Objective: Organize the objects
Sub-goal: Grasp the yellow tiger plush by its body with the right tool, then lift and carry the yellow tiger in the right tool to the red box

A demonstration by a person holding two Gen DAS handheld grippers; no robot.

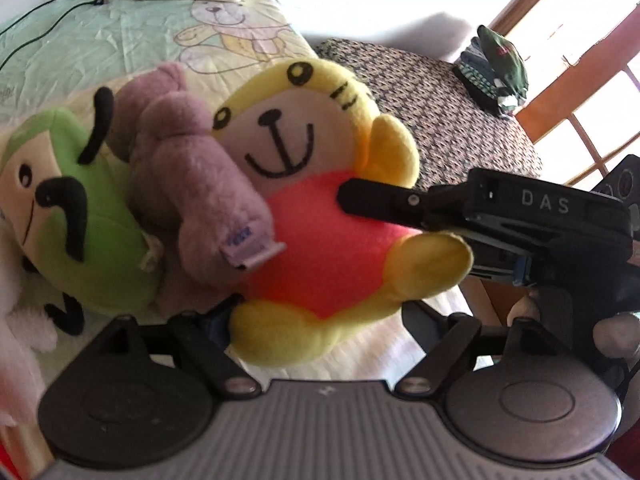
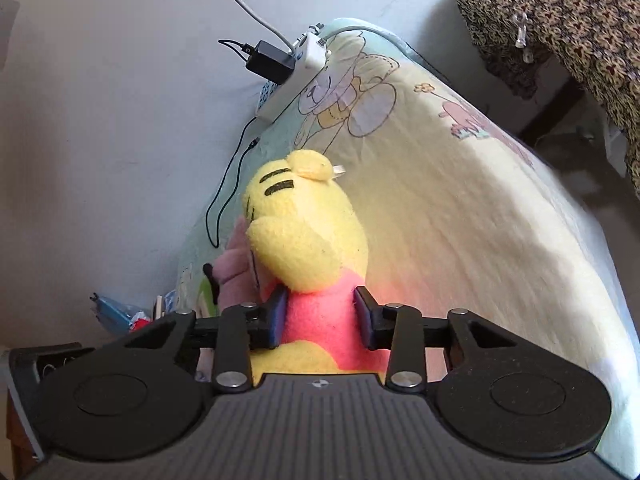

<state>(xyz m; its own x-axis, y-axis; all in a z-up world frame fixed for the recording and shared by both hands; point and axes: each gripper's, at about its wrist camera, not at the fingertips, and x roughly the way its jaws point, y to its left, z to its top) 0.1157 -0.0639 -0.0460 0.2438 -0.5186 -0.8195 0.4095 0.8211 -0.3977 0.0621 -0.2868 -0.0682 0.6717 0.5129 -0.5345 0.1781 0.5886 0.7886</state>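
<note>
1. On the bed (image 1: 132,40), toward its left side in the left wrist view, a green plush (image 1: 80,216) lies on its side against a mauve plush (image 1: 188,184), which in turn leans on the yellow-and-pink plush (image 1: 320,216); the three form a touching row across the sheet.

2. The left gripper (image 1: 316,316) sits below the yellow-and-pink plush with its fingers spread well apart to either side of the toy's lower legs; its tips are hidden behind the toy, and it appears to be pinching nothing.

3. The right gripper (image 2: 320,316) comes in from the right and pinches the yellow-and-pink plush (image 2: 312,248) at its pink belly, the blue pads (image 2: 278,320) pressed into the fabric on both sides.

4. Judged from the frames, the step in hand is settling or shifting this toy in the row. To do it well, the right gripper should hold its squeeze deep in the belly, since soft stuffing can slip out of a shallow pinch.

5. Any lift should go straight up and away from the mauve plush, which rests on the toy and would likely topple or drag along.

6. At the bed's far edge a white power strip (image 2: 294,80) with a black adapter (image 2: 268,60) and trailing cables lies clear of the toys; the move should keep it so.
</note>
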